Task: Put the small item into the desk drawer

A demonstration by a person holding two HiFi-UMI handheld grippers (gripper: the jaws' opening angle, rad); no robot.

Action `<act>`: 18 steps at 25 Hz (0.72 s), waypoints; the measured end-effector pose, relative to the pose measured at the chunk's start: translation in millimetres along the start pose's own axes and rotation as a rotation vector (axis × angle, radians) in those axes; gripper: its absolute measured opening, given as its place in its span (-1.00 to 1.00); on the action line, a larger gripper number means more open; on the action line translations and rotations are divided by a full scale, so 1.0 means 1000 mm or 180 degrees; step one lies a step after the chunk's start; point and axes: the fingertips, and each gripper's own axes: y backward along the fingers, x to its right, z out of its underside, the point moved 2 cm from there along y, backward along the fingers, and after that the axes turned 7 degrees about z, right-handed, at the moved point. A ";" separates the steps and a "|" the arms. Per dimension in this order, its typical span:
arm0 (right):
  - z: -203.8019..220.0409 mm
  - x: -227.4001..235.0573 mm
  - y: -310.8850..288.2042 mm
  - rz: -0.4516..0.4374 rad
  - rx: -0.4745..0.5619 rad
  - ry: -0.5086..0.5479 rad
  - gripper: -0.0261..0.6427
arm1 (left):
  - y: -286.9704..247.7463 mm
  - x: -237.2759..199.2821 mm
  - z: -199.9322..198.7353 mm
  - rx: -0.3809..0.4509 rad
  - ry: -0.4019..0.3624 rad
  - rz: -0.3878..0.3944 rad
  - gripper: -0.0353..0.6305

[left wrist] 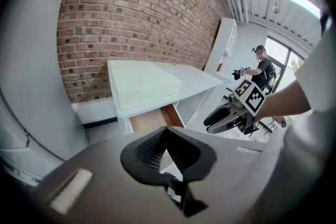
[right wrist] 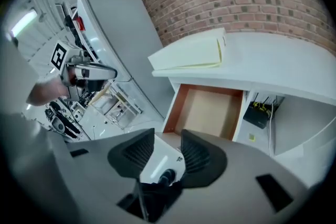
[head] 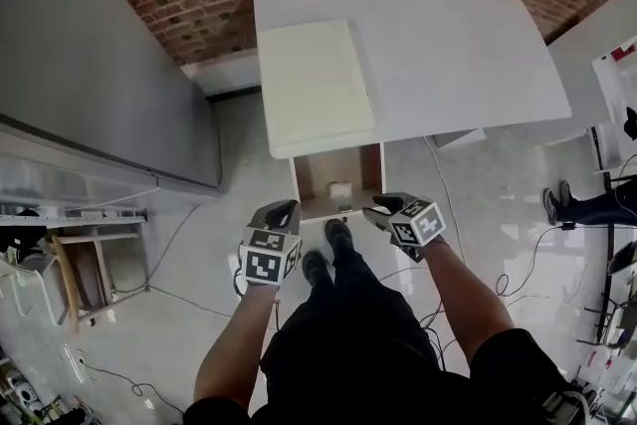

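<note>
The desk drawer point(head: 338, 182) stands pulled out under the white desk point(head: 448, 65), and a small white item point(head: 340, 189) lies inside it. In the head view my left gripper point(head: 280, 213) hovers just in front of the drawer's left corner and my right gripper point(head: 384, 207) at its right corner. The left gripper view has the left gripper point(left wrist: 165, 129) with its jaw tips touching and nothing held. In the right gripper view the right gripper point(right wrist: 168, 136) has a clear gap between its pads, empty, aimed at the drawer point(right wrist: 210, 110). The item is hidden there.
A pale yellow board point(head: 314, 85) lies on the desk's left part above the drawer. A grey cabinet point(head: 100, 65) stands to the left, with a wooden rack point(head: 80, 274) below it. Cables point(head: 468, 249) run over the floor. Another person's legs point(head: 587, 204) are at the right.
</note>
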 end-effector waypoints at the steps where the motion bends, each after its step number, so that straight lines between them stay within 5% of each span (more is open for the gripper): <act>1: -0.003 -0.005 0.008 0.0022 0.0050 -0.0034 -0.43 | 0.006 0.002 -0.002 0.0014 -0.0042 0.0004 -0.86; 18: -0.045 -0.075 0.081 -0.0088 0.0438 0.0016 -0.55 | 0.063 0.021 0.009 0.0409 0.0289 -0.0045 -0.86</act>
